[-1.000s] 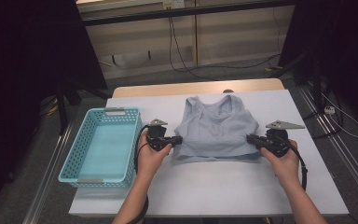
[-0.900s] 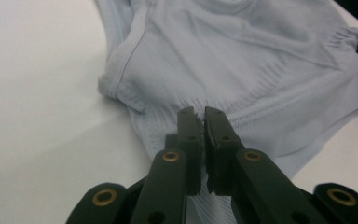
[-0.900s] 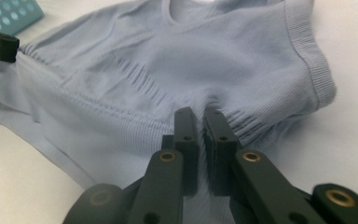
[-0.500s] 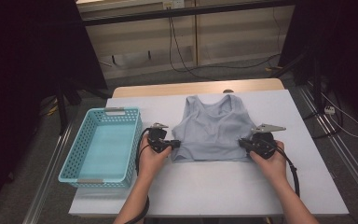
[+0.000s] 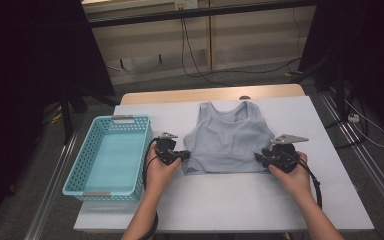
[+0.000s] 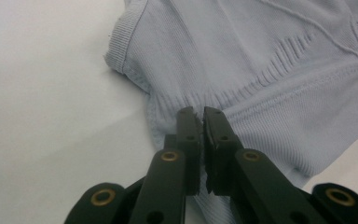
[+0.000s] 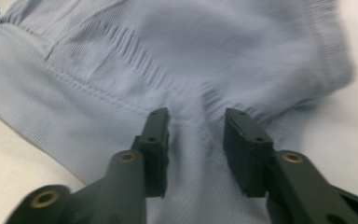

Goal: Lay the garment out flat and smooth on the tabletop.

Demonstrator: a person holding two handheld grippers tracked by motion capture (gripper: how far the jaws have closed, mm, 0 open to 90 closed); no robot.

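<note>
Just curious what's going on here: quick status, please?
Left gripper shut on top's hem. Right gripper jaws just opening, hem loose between them. Basket stands aside, nothing blocking.

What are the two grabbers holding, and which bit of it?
The left gripper is shut on the grey top, pinching its ribbed bottom hem. The right gripper has just been opening; the hem lies between its jaws but isn't pinched.

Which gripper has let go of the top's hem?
The right gripper: its jaws have just been opening and stand apart over the grey top. The left gripper is clamped on the hem.
</note>
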